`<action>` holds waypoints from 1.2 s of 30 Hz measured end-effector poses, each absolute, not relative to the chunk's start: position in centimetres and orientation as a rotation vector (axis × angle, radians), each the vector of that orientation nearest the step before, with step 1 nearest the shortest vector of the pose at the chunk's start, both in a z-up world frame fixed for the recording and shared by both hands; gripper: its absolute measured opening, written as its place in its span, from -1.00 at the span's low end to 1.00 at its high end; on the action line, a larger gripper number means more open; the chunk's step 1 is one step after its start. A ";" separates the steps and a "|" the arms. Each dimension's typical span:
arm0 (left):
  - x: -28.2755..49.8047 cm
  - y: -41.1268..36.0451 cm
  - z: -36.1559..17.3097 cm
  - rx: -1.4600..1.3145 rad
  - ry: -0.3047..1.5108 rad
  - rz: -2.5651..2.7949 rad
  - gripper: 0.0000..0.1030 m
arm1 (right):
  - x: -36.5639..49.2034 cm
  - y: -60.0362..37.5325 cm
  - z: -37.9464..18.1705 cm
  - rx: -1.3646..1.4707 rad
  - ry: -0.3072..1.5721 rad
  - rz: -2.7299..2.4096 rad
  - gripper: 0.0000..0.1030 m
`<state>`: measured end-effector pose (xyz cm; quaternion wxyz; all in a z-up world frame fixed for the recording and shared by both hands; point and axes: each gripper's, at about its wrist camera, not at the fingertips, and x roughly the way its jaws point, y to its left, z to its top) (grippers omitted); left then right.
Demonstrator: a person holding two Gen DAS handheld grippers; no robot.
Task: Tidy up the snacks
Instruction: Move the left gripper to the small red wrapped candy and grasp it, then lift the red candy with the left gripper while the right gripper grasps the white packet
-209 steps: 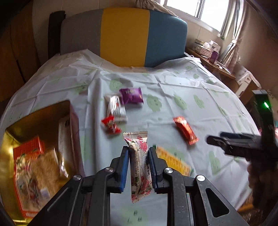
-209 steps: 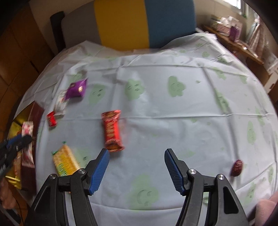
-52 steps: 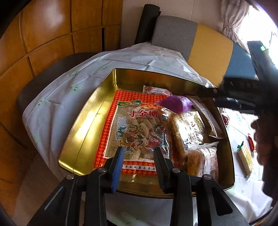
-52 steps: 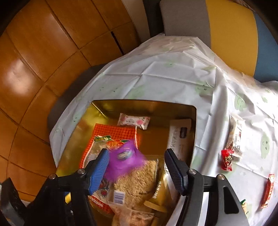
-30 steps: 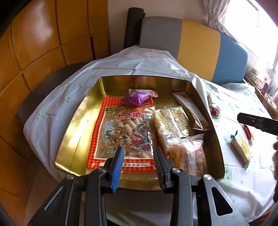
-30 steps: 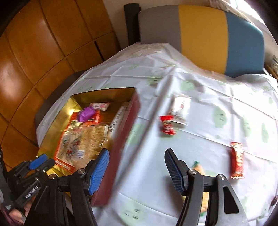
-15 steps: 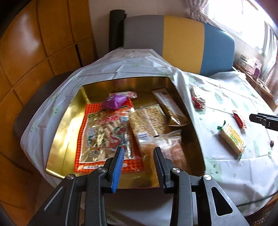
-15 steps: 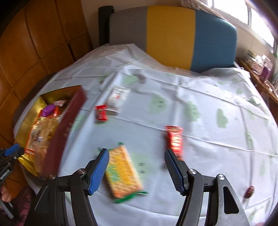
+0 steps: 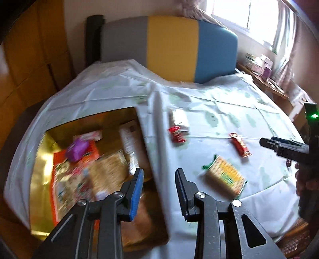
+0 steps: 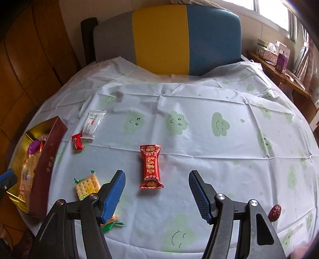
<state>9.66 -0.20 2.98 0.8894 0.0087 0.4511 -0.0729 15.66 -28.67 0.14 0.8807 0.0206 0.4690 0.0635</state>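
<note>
Well apart, red candy lies between empty right hand-held gripper jaws.

A big chair in grey, yellow and blue is standing at the far side. Sun is shining through the window on the right. Brown wood walls are standing on the left.

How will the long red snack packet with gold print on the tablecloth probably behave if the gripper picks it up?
The long red snack packet with gold print looks like glossy foil, so it may slip between the fingers. Its crimped ends seem thin and floppy, while the filled middle looks firmer, so the middle is probably the better hold. It lies flat on the pale tablecloth and is unlikely to roll.
</note>
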 end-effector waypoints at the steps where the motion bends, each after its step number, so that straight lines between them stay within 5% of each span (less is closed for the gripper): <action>1: 10.4 -0.6 2.9 0.016 0.951 -0.162 -0.37 | 15.6 -28.7 0.3 0.045 0.974 0.139 0.30; 12: 18.7 -5.8 -1.3 0.067 1.050 -0.131 -0.59 | 15.4 -28.9 1.7 0.100 0.922 0.170 0.31; 23: 23.4 -7.4 -5.7 0.085 1.112 -0.052 -0.57 | 15.3 -28.8 2.3 0.117 0.903 0.197 0.31; 36: 16.2 -8.4 -4.1 0.079 1.012 -0.260 -0.67 | 15.3 -28.7 2.6 0.101 0.891 0.197 0.31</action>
